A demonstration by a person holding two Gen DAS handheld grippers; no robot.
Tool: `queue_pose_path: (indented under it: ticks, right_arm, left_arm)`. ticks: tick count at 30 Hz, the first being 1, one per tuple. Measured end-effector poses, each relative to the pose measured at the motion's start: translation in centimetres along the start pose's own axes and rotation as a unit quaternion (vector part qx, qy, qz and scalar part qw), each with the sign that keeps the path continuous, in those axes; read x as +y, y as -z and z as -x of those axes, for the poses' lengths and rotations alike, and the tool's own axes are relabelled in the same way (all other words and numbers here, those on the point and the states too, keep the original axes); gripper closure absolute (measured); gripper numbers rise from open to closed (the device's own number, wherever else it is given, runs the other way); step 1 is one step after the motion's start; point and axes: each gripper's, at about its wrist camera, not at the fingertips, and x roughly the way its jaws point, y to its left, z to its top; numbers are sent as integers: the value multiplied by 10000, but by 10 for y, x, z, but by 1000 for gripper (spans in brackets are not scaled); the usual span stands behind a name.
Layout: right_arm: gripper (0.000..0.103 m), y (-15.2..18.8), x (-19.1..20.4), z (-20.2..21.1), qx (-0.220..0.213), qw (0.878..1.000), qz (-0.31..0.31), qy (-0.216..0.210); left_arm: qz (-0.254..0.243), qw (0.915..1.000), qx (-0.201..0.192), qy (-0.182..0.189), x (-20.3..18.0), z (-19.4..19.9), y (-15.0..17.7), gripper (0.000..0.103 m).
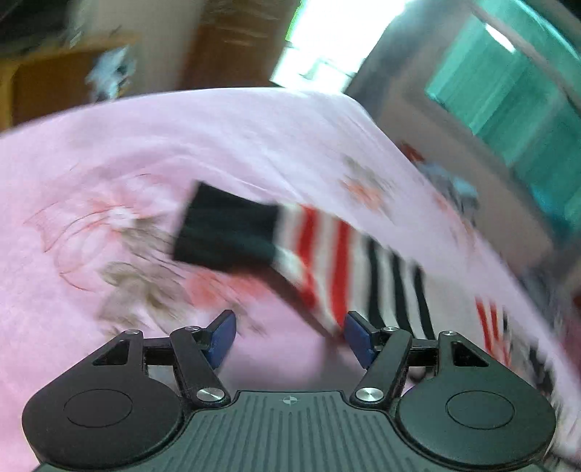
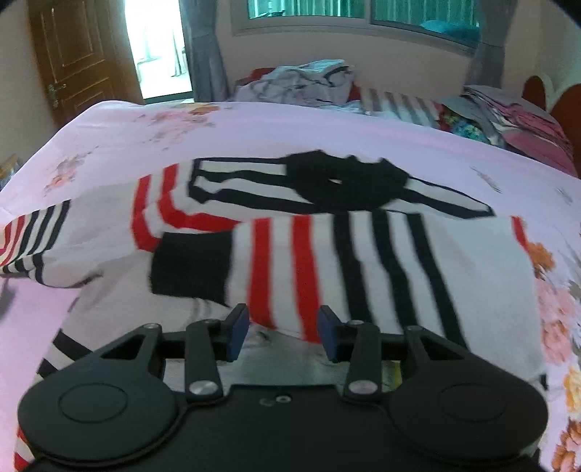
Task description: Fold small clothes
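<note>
A small white sweater with red and black stripes lies on the pink floral bedsheet. One sleeve with a black cuff is folded across the body; the black collar lies farther back. My right gripper is open just above the sweater's near side, fingers either side of a red stripe. In the blurred left wrist view, a striped sleeve with a black cuff lies ahead of my open, empty left gripper, its edge by the right fingertip.
A pile of mixed clothes lies at the far edge of the bed and more folded fabric at the far right. A wooden door and a window stand behind. The sheet drops off at the right.
</note>
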Motion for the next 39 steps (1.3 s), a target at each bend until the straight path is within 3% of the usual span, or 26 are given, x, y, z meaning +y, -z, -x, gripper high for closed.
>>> queue_pose_path:
  ticks: [3,7,9,10,11,13,17,21,23,26,30,35,39]
  right_arm:
    - [63,-6,8,-2,-8,10000,39,83]
    - [63,-10,5,-1,-17,9995,-134,272]
    - [64,-10,-2,-2,5,9989,-258,402]
    - [64,-10,-6,-2,17,9984,-312,475]
    - [65,-10,-11,-2,15,9979,-390,513]
    - [65,-9,-18,0,-26,9971,-517,553]
    - [65,-4,-37,6,-84,9943,-729,773]
    - [65,1,-63,11,-145,9917,-919,889]
    - [65,3,-75,12,-187,9905,-1019,903]
    - [65,7,-95,13,-220,9877,-1247,915]
    - [65,15,-119,18,-234,9844,-1479,919]
    - [65,28,-149,35,-340,9788,-1762,982]
    - [64,39,-171,47,-372,9747,-1943,1038]
  left_arm:
    - [699,9968,-133,364,27,-14,-15,37]
    - [1033,9926,-202,612,34,-29,-28,37]
    - [958,9937,-202,551,27,-39,-33,57]
    - [909,9947,-150,466,27,-44,-35,89]
    - [937,9947,-32,430,27,-51,-36,98]
    - [1079,9930,4,478,28,-58,-37,98]
    - [213,9982,-201,530,-10,-54,-37,98]
    - [-902,9910,-115,980,-87,-51,-24,98]
    - [-1498,9811,149,1215,-139,-54,-8,98]
    - [-2540,9548,498,1460,-224,-60,34,98]
    - [-3378,9229,751,1688,-311,-65,91,98]
    - [-3994,8895,998,1983,-380,-57,146,98]
    - [-4501,8644,1038,1987,-407,-35,190,98]
